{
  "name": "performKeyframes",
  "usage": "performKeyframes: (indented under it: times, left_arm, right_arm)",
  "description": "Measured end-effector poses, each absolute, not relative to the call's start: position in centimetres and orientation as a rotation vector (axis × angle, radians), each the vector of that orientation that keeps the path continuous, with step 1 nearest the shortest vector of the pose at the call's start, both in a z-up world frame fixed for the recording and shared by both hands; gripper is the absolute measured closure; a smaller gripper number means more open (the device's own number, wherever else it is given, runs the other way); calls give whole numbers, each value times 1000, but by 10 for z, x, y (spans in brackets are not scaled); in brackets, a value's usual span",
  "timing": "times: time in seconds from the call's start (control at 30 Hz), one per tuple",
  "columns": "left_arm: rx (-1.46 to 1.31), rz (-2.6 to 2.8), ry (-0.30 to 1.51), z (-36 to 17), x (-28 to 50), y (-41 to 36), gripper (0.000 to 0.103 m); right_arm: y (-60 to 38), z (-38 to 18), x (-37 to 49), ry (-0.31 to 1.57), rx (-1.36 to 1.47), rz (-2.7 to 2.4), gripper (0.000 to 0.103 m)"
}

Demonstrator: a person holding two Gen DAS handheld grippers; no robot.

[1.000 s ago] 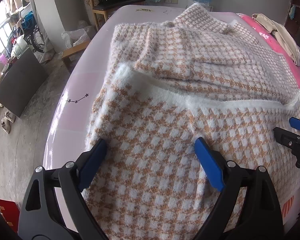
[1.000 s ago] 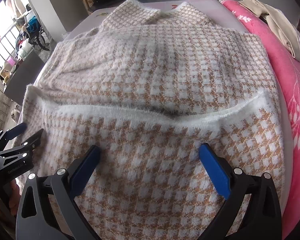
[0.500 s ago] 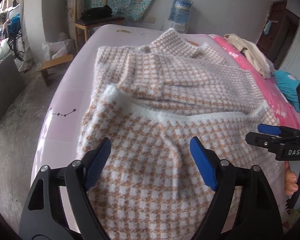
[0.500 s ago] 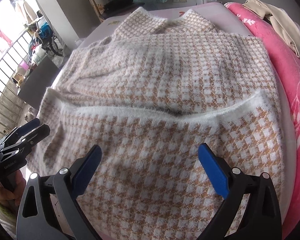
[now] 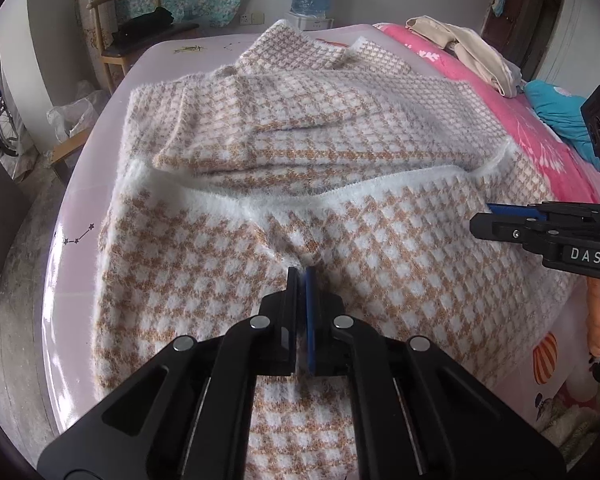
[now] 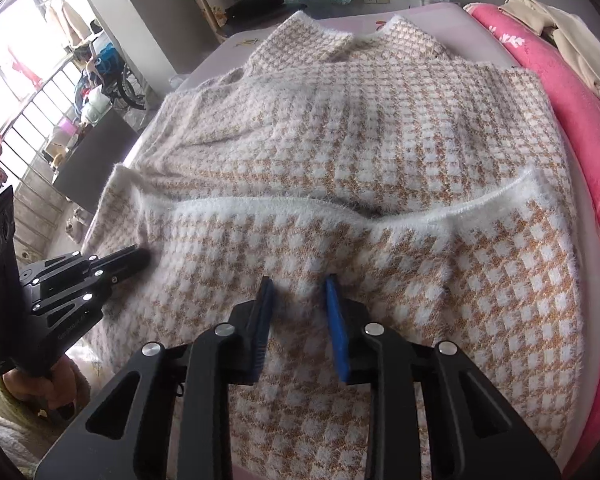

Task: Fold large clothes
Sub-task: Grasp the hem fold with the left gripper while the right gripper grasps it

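1. Bare bed (image 5: 100, 216) surface lies on my left side; a pink blanket (image 6: 580, 128) borders the right.
2. The sweater (image 5: 340, 128) lies on the bed, collar at the far end, long axis running away from me.
3. My left gripper (image 5: 302, 276) jaws have just closed, pinching sweater fabric.
4. My right gripper (image 6: 298, 284) jaws have just narrowed onto a fabric ridge.

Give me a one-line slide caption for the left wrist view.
Left gripper, jaws just closed, pinches the near fold of the checked sweater on the bed; right gripper grips the same fold alongside.
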State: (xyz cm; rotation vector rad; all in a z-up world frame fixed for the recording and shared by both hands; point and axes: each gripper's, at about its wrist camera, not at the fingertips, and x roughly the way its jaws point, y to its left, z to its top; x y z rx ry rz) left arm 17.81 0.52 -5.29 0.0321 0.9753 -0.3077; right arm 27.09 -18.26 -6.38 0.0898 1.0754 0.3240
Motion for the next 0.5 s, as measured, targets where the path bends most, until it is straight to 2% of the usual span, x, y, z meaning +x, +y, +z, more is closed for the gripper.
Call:
performKeyframes:
  times: [0.13, 0.3, 0.5]
  left_arm:
    - [79, -325, 937, -40, 167, 4, 101]
    - [120, -335, 922, -21, 152, 4, 101]
    - [150, -288, 987, -49, 160, 0, 100]
  right_arm:
    - [-178, -55, 262, 1062, 49, 329, 97]
    - [-179, -41, 246, 1073, 58, 355, 98]
    - [-176, -56, 249, 1081, 73, 337, 97]
